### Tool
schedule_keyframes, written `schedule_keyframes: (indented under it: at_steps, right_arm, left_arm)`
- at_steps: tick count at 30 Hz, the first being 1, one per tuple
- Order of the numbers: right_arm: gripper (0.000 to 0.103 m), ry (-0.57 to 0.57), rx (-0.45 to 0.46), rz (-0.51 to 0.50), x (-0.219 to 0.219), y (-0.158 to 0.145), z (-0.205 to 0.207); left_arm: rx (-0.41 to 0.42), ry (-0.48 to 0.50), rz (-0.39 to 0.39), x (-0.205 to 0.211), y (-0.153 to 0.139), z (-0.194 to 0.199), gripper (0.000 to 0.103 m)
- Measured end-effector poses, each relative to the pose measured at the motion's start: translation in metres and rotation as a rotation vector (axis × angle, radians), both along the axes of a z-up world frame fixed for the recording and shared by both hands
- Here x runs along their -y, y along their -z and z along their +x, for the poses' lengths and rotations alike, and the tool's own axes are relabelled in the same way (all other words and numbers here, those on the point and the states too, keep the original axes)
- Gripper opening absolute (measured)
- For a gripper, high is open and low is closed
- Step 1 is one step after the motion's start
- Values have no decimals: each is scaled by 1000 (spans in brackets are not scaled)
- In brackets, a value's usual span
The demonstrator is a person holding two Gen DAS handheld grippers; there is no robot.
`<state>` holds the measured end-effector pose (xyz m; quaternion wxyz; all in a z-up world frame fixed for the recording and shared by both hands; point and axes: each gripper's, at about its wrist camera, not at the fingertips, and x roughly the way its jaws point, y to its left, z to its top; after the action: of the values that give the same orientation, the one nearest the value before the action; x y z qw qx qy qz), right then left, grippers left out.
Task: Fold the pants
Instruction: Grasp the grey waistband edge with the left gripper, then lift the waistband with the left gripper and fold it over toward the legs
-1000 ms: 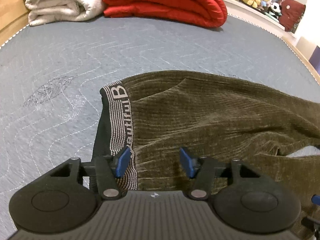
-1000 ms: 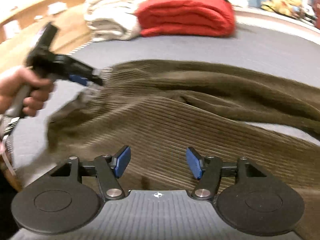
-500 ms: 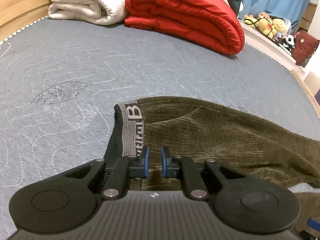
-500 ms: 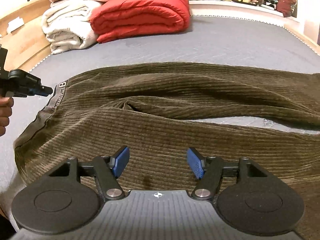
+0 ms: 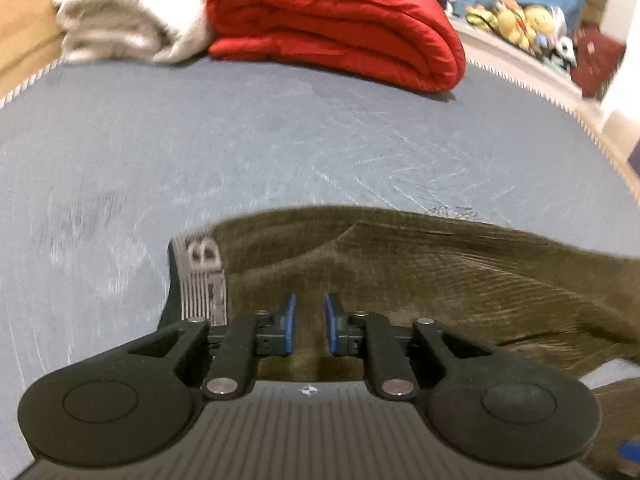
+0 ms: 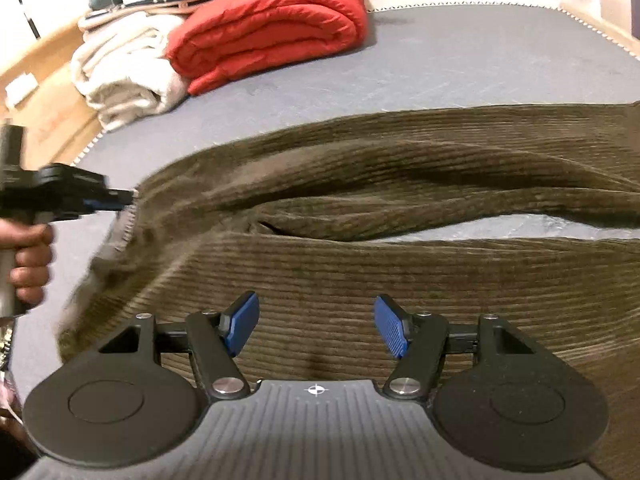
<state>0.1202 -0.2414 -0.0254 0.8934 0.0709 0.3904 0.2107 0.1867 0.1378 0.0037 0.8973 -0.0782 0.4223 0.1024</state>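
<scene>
Olive-brown corduroy pants (image 6: pixel 400 264) lie spread on a grey quilted mattress (image 5: pixel 240 140), legs running right. Their grey lettered waistband (image 5: pixel 202 276) is at the left end. My left gripper (image 5: pixel 310 326) is shut on the waistband edge of the pants (image 5: pixel 420 272) and lifts it; it also shows in the right wrist view (image 6: pixel 124 200), with the cloth raised there. My right gripper (image 6: pixel 316 326) is open and empty, hovering over the near leg of the pants.
A folded red quilt (image 5: pixel 336 20) and a cream blanket (image 5: pixel 128 20) lie at the far end of the mattress. Stuffed toys (image 5: pixel 520 20) sit on a ledge at back right. A wooden bed frame (image 6: pixel 44 120) runs along the left.
My left gripper closed on the waistband edge and now pulls it up, so the cloth is raised and blurred. The right gripper has stayed open over the near leg.
</scene>
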Motion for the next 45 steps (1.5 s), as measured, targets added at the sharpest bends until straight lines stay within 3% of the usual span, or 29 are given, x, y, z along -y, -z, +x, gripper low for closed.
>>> schedule_keyframes:
  at_steps: [2,4,10,13,16,20,22,23,24,25,28,33,38,41,45]
  right_arm:
    - [66,-10,11,-7,-1,-2,-1]
    - [66,-10,1,3,2,-3,0]
    - [66,18,-45,34,13,-3,5]
    - [66,32,-39,31,18,-6,6]
    - [66,41,-42,45,23,-11,6]
    - [66,40,-29,43,29,-17,7]
    - [66,52,-35,47,34,-18,9]
    - [66,59,-38,54,38,-19,9]
    - [66,63,-39,57,41,-20,9]
    - [66,67,-36,56,44,-21,8]
    - [66,86,-22,52,52,-25,7]
    - [66,132,-8,68,70,-28,5]
    - [66,163,13,90,77,-31,-3]
    - [66,170,13,106,74,-30,-10]
    - [66,188,34,100,70,-25,-20]
  left_arm:
    - [-1,19,23,1,3,14,36]
    - [1,40,49,0,5,30,58]
    - [20,142,144,-11,13,76,85]
    - [4,206,160,-18,19,100,95]
    - [5,255,186,-18,27,119,95]
    - [-92,371,78,-12,46,144,95]
    - [-113,431,95,-3,55,149,95]
    - [-121,452,104,2,58,149,94]
    - [-129,469,113,6,60,149,81]
    - [-144,488,120,9,62,149,55]
    - [-147,525,161,14,53,136,21]
    - [-60,592,194,26,12,75,15]
    - [40,621,199,49,-28,-21,13]
    - [76,626,227,68,-35,-86,12]
    - [77,641,194,84,-25,-158,12]
